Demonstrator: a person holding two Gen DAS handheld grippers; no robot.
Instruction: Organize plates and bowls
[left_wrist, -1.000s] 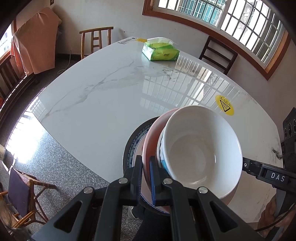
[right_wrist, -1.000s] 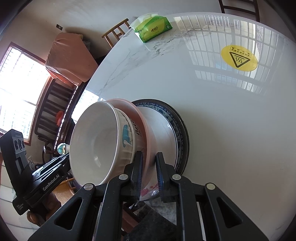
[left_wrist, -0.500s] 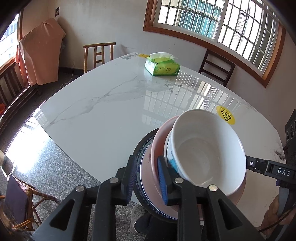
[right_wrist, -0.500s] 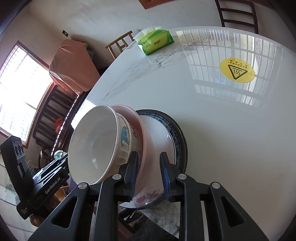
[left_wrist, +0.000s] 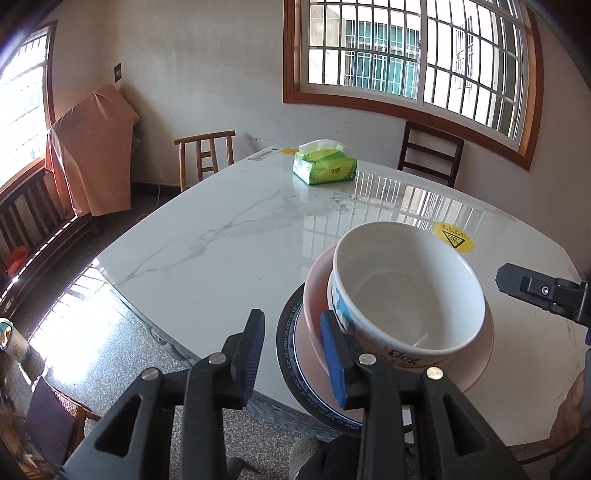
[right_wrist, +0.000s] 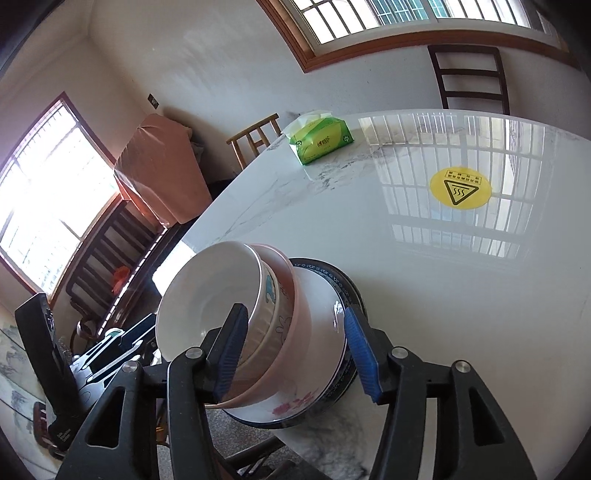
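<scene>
Four dishes: white bowl (left_wrist: 408, 291) sits in a pink bowl (left_wrist: 314, 299), which sits on a white flowered plate (right_wrist: 314, 373) and a dark blue-rimmed plate (left_wrist: 286, 339).
Where: at the near edge of the marble table (left_wrist: 221, 236), with the bottom plate's rim seeming to overhang it.
Left gripper (left_wrist: 293, 354): released, jaws spread and holding nothing; one blue pad (left_wrist: 332, 354) is just beside the pink bowl, possibly touching.
Right gripper (right_wrist: 295, 350): released too, jaws wide on either side of the stack's rims, gripping nothing.
Step in hand, likely: letting go after setting the stack down.
Doing it well: draw both grippers straight back, pads clear of the rims, so nothing drags.
Risk: a nudge toward the edge could tip the stack off.
Worth checking: push it inward if the overhang is real.
Elsewhere: green tissue pack (left_wrist: 325, 168) and yellow sticker (right_wrist: 460, 186), well apart.
</scene>
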